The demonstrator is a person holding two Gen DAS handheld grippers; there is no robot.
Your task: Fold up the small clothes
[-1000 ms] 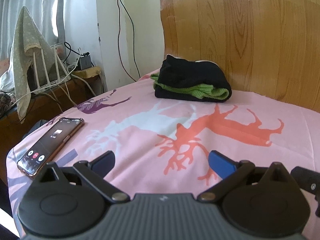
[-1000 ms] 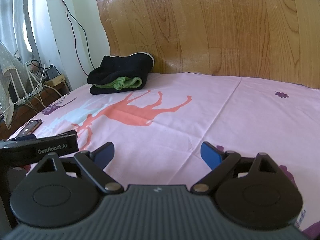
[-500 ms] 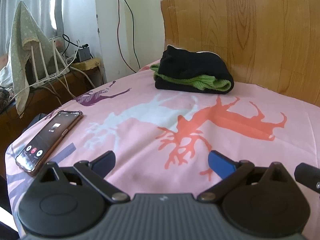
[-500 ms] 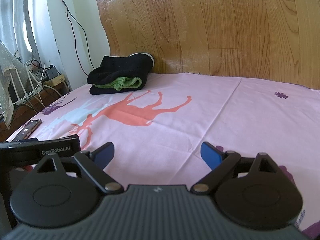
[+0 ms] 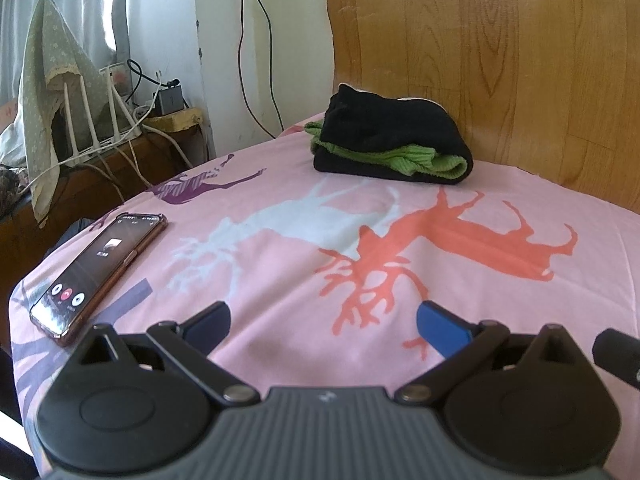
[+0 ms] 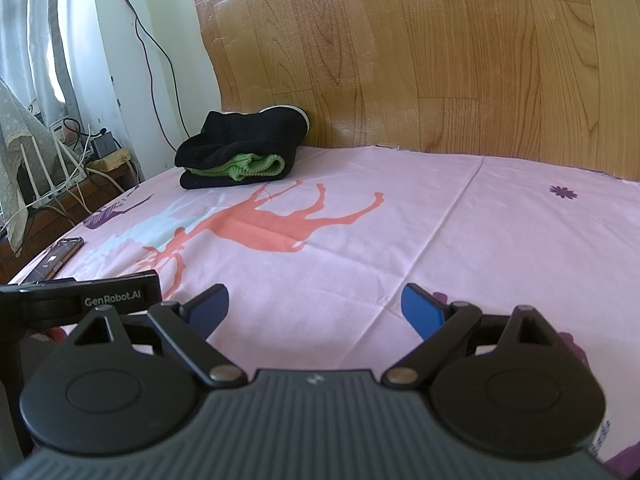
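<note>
A folded stack of small clothes (image 5: 390, 148), black pieces with a green knit one between them, lies on the pink deer-print sheet (image 5: 500, 184) at the far side, against the wooden headboard. It also shows in the right wrist view (image 6: 240, 156). My left gripper (image 5: 323, 325) is open and empty, low over the near part of the sheet. My right gripper (image 6: 314, 309) is open and empty, also near the front, far from the stack. The left gripper's body (image 6: 80, 302) shows at the left of the right wrist view.
A phone (image 5: 100, 276) with a lit call screen lies near the sheet's left edge. Past that edge stand a dark wooden stand (image 5: 100, 184) with a white router, cables and a draped cloth (image 5: 48, 80). The wooden headboard (image 6: 440, 60) bounds the far side.
The left gripper has drifted a little; the stack and phone sit slightly differently in its view. The right gripper has barely moved. Both grippers stay open.
</note>
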